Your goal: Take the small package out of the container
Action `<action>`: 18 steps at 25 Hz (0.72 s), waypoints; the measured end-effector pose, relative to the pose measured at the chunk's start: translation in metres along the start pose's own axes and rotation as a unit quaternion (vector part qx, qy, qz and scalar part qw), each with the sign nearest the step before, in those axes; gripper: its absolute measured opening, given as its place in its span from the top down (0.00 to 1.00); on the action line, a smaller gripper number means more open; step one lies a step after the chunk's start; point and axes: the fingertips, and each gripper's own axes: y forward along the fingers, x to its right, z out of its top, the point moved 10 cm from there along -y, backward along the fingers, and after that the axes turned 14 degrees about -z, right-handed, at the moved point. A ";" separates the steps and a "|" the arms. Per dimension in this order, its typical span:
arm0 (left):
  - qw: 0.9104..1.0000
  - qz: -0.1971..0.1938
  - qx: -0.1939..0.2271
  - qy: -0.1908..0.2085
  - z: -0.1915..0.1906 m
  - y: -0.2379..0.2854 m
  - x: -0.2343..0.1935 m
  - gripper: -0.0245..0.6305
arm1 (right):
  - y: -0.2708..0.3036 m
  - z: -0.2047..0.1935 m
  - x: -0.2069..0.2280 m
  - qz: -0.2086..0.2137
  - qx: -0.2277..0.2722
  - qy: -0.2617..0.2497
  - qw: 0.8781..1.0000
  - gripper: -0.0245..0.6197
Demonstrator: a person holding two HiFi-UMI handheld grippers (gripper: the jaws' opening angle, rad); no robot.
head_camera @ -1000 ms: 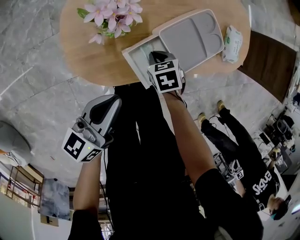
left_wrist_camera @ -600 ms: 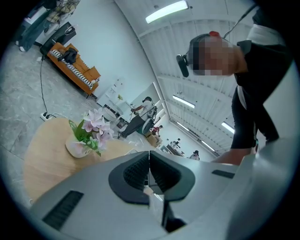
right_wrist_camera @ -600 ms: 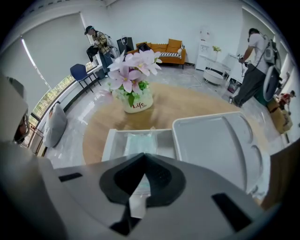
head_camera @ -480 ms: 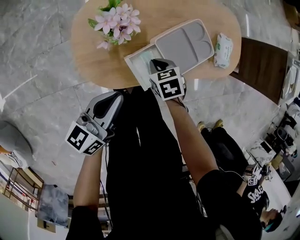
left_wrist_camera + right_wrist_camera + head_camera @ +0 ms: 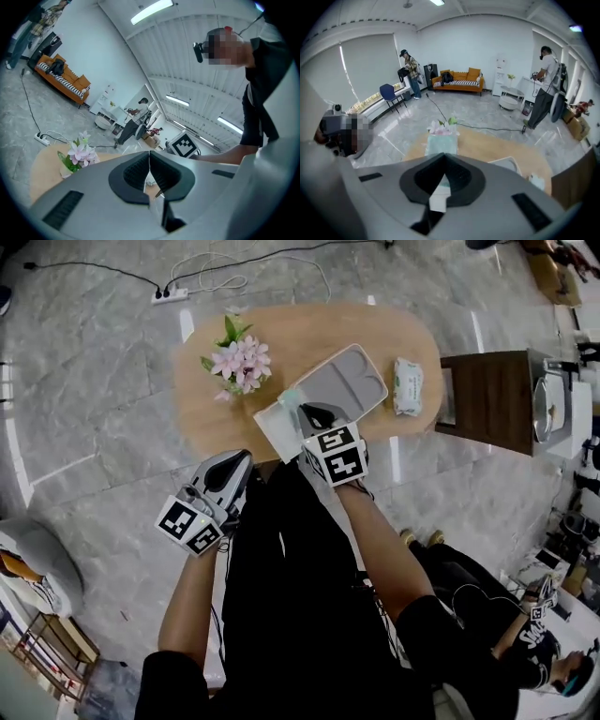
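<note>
Because the small package point(image 5: 441, 142) is pinched only along its lower edge, with most of its pale green body standing free above the grip, the main risk is judged to be slippage. A quick swing or a tilt could let it pivot or slide out and drop back into the container point(image 5: 339, 382), or off the near edge of the worktop point(image 5: 305, 329) onto the floor. A second risk is snagging: from the head view the package point(image 5: 290, 404) sits over the near, white end of the container. Whether it has cleared the rim cannot be told, so a sideways pull too soon could drag the container along.

Position: the package stands upright between the jaws of the right hand-held gripper point(image 5: 443, 161), which are closed tight on it. It projects ahead of the tips toward the flowers point(image 5: 443, 124).

In the head view, the right hand-held gripper point(image 5: 300, 413) reaches over the worktop's near edge. The left hand-held gripper point(image 5: 149, 165) has its jaws together on nothing. It hangs off the worktop, over the floor, well apart from the package point(image 5: 242, 460). A pack of wipes point(image 5: 407, 386) lies beyond the container, not involved.
</note>
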 end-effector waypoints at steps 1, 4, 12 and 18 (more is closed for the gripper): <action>1.000 -0.003 -0.002 0.005 0.009 0.001 0.005 0.93 | -0.013 0.011 0.002 -0.003 0.012 0.001 1.000 0.94; 1.000 -0.015 -0.007 0.018 0.034 0.003 0.025 0.93 | -0.055 0.042 0.009 -0.008 0.049 0.015 0.999 0.95; 0.998 -0.024 0.011 0.062 0.102 0.004 0.074 0.93 | -0.182 0.116 0.026 -0.005 0.172 0.043 0.984 0.95; 0.992 -0.028 0.033 0.115 0.152 0.013 0.118 0.93 | -0.274 0.137 0.047 -0.004 0.289 0.037 0.957 0.95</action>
